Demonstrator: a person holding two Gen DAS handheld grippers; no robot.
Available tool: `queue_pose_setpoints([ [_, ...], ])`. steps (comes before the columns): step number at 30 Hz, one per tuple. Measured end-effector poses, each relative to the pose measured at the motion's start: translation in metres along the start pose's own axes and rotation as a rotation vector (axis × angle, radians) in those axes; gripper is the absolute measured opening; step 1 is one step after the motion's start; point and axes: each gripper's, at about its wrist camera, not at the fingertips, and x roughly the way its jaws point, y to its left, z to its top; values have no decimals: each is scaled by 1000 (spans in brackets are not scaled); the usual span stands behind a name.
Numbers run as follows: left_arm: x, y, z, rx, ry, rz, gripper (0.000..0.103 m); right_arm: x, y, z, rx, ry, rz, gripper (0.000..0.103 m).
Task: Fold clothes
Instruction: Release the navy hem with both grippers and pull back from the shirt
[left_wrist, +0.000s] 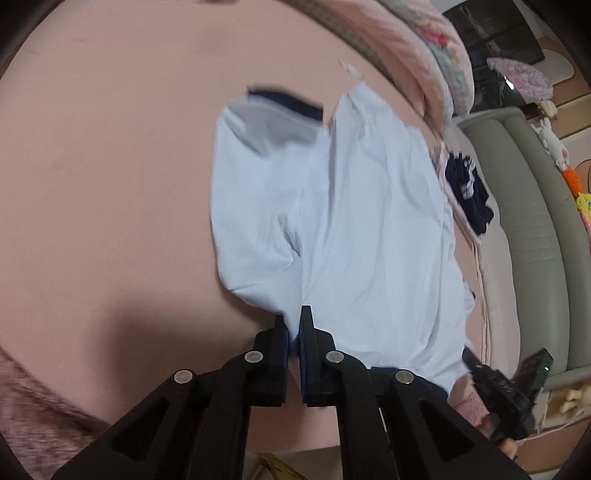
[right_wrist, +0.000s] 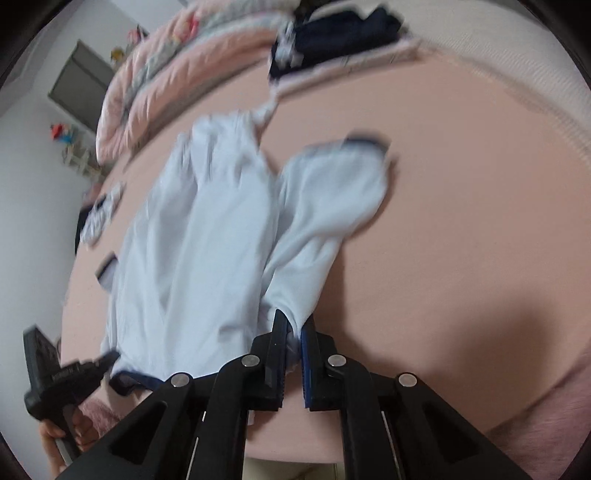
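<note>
A pale blue shirt (left_wrist: 351, 221) with navy trim lies spread on the pink bed sheet (left_wrist: 110, 184). One sleeve with a dark cuff (left_wrist: 284, 99) points away from me. My left gripper (left_wrist: 293, 321) is shut on the shirt's near edge, with cloth pinched between its blue pads. In the right wrist view, my right gripper (right_wrist: 294, 321) is shut on the near end of the shirt (right_wrist: 192, 240) beside its sleeve (right_wrist: 365, 142). Each gripper shows in the other's view: the right one (left_wrist: 506, 391) at the shirt's near right corner, the left one (right_wrist: 55, 376) at its near left corner, held by a hand.
A pink quilt (left_wrist: 417, 48) is bunched along the far side of the bed. A dark navy garment (left_wrist: 467, 192) lies beyond the shirt, and a small patterned piece (right_wrist: 96, 218) lies near the bed's left edge. A grey padded frame (left_wrist: 532, 221) with soft toys borders the bed.
</note>
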Motion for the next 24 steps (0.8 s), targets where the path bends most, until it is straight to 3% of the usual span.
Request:
queue_pose_setpoints([
  [2,-10,3,1,14,-19,23,3,-17,-9,4,3,-46,-32,4],
  [4,-9,7,-4,-1,14,-5,5,-22,-16,4,-9,-56,-73,4],
  [8,18,1,-18,26,74,62,6,0,-24,-14,7,51,-117,4],
  [11,9,8,-18,-37,72,4,6,-8,-30,-23,53,37,-109,5],
  [13,-2,5,-16,-35,40,4,6,-19,-33,-24,92,4,-101,7],
  [16,-24,-19,-17,71,-46,52,6,-44,-19,-24,52,-85,-119,7],
  [19,-30,-49,-18,206,-92,42,6,-53,9,-26,-81,-91,-73,7],
  [21,-13,-66,-19,291,-37,6,6,-41,32,-32,-185,-40,-52,7],
  [24,32,-86,-28,386,100,30,6,-18,62,-43,-320,49,-30,7],
])
